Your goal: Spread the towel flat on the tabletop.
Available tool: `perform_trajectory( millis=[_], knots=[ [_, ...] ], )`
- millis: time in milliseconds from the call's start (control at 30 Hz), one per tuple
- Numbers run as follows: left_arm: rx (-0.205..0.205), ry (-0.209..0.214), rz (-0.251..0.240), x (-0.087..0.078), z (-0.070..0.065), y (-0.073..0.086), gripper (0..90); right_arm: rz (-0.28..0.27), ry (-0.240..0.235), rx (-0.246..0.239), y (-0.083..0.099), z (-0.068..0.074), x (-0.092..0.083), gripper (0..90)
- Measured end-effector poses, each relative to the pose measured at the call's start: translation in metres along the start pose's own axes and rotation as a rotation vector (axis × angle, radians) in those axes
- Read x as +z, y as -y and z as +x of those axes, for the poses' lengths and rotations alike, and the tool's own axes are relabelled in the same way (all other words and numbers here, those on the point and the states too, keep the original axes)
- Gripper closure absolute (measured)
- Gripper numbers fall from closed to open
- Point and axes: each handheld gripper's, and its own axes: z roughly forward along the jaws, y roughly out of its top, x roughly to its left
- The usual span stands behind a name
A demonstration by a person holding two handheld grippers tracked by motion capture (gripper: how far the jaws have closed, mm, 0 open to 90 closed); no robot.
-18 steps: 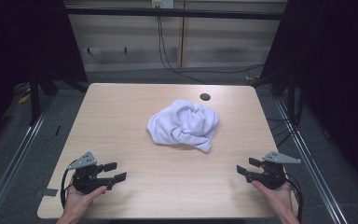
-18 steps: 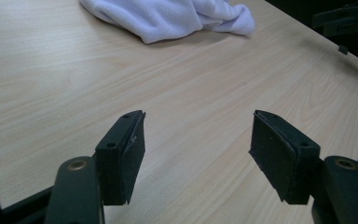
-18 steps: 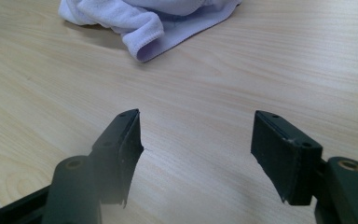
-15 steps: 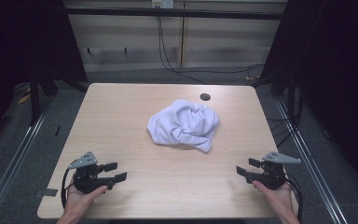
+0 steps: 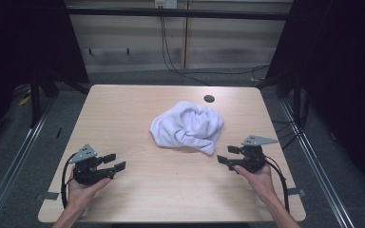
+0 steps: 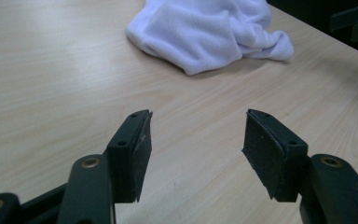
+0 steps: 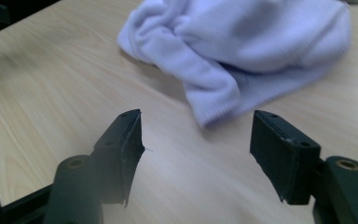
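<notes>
A: Where is the white towel [image 5: 188,127] lying right now?

B: It is sitting crumpled a little past the middle of the wooden surface [image 5: 138,190], toward the far side, with a small dark hole [image 5: 209,99] in the surface just beyond it. Bare wood is showing all around it.

A: And the tongs?

B: The left tongs [image 5: 115,162] are hovering near the front left corner, spread wide and gripping nothing, well apart from the towel. The right tongs [image 5: 228,155] are resting by the front right edge, also spread and empty, with the towel's near hem lying just ahead of them.

A: Any room between them?

B: A broad open stretch of surface is lying between the two hands. In the right gripper view the hem [image 7: 213,114] is pointing toward the gap, not touching either pad.
</notes>
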Motion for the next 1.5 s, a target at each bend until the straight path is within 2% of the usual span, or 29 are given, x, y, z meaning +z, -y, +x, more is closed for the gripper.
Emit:
perform_trajectory(
  millis=[100, 133, 167, 233, 300, 333, 433, 533, 633, 667, 733, 800, 833, 867, 900, 933, 967, 1000, 1033, 1100, 1167, 1267, 1300, 1333, 1367, 1400, 1433, 1467, 1500],
  knots=[
    [-0.003, 0.015, 0.001, 0.003, -0.001, -0.004, 43.6, -0.008, -0.007, -0.019, -0.013, 0.003, 0.010, 30.5],
    [0.004, 0.047, -0.005, 0.006, -0.005, -0.008, 44.4, -0.006, -0.011, -0.029, -0.022, 0.002, 0.017, 30.1],
    [0.004, 0.047, -0.005, 0.006, -0.005, -0.008, 44.7, -0.002, -0.022, -0.038, -0.027, 0.001, 0.022, 30.0],
    [-0.003, 0.080, -0.010, 0.012, -0.009, -0.012, 44.1, 0.028, -0.023, -0.066, -0.036, -0.004, 0.033, 28.4],
    [0.014, 0.082, -0.002, 0.013, -0.010, -0.012, 43.7, 0.036, -0.015, -0.068, -0.041, -0.007, 0.039, 28.0],
    [0.023, 0.084, 0.004, 0.013, -0.011, -0.011, 43.7, 0.046, -0.022, -0.066, -0.048, -0.016, 0.050, 26.8],
    [0.016, 0.085, 0.017, 0.014, -0.011, -0.005, 42.3, 0.041, -0.009, -0.063, -0.054, -0.026, 0.060, 26.0],
    [-0.009, 0.083, 0.024, 0.013, -0.009, 0.000, 41.5, 0.012, -0.001, -0.035, -0.066, -0.042, 0.077, 23.8],
    [-0.016, 0.078, 0.026, 0.013, -0.009, 0.002, 40.8, 0.036, -0.009, -0.034, -0.071, -0.045, 0.087, 25.1],
    [-0.002, 0.060, 0.041, 0.014, -0.009, 0.003, 40.7, 0.086, -0.001, -0.061, -0.074, -0.043, 0.100, 27.0],
    [-0.005, 0.060, 0.051, 0.015, -0.009, 0.005, 40.3, 0.105, 0.001, -0.065, -0.073, -0.041, 0.111, 33.0],
    [-0.006, 0.059, 0.056, 0.016, -0.008, 0.006, 40.2, 0.127, -0.006, -0.061, -0.068, -0.041, 0.121, 55.1],
    [-0.005, 0.057, 0.055, 0.016, -0.008, 0.006, 40.1, 0.170, 0.017, -0.064, -0.063, -0.041, 0.128, 64.6],
    [-0.005, 0.057, 0.055, 0.016, -0.008, 0.006, 40.1, 0.170, 0.017, -0.064, -0.063, -0.041, 0.128, 64.6],
    [-0.006, 0.058, 0.054, 0.016, -0.008, 0.006, 40.1, 0.223, 0.013, -0.063, -0.057, -0.041, 0.135, 68.9],
    [-0.005, 0.055, 0.053, 0.016, -0.008, 0.005, 40.2, 0.196, 0.022, -0.066, -0.053, -0.040, 0.137, 74.2],
    [-0.003, 0.050, 0.054, 0.016, -0.008, 0.005, 40.2, 0.175, 0.020, -0.030, -0.051, -0.041, 0.137, 77.7],
    [-0.003, 0.048, 0.059, 0.017, -0.007, 0.006, 40.3, 0.175, 0.009, -0.041, -0.049, -0.039, 0.135, 82.5],
    [-0.003, 0.048, 0.059, 0.017, -0.007, 0.006, 40.3, 0.175, 0.009, -0.041, -0.049, -0.039, 0.135, 82.5],
    [-0.005, 0.050, 0.057, 0.017, -0.007, 0.005, 40.3, 0.172, -0.005, -0.053, -0.046, -0.032, 0.134, 83.6],
    [0.001, 0.050, 0.058, 0.018, -0.008, 0.004, 40.3, 0.179, -0.049, -0.083, -0.039, -0.014, 0.131, 84.0],
    [0.004, 0.042, 0.057, 0.018, -0.010, 0.004, 40.7, 0.175, -0.091, -0.087, -0.030, 0.005, 0.125, 83.9],
    [0.004, 0.042, 0.057, 0.018, -0.010, 0.004, 42.1, 0.175, -0.091, -0.087, -0.030, 0.005, 0.125, 83.9],
    [0.015, 0.030, 0.064, 0.020, -0.011, 0.003, 43.0, 0.190, -0.112, -0.122, -0.026, 0.018, 0.122, 84.0],
    [0.015, 0.030, 0.064, 0.020, -0.011, 0.003, 43.6, 0.190, -0.112, -0.122, -0.026, 0.018, 0.122, 84.0],
    [0.021, 0.025, 0.060, 0.020, -0.013, 0.001, 45.3, 0.199, -0.131, -0.139, -0.024, 0.030, 0.121, 83.9],
    [0.021, 0.025, 0.060, 0.020, -0.013, 0.001, 47.2, 0.199, -0.131, -0.139, -0.024, 0.030, 0.121, 83.9],
    [0.025, 0.026, 0.056, 0.020, -0.014, -0.001, 49.7, 0.205, -0.167, -0.157, -0.020, 0.042, 0.119, 83.6],
    [0.025, 0.026, 0.056, 0.020, -0.014, -0.001, 51.8, 0.205, -0.167, -0.157, -0.020, 0.042, 0.119, 83.6]
  ],
)
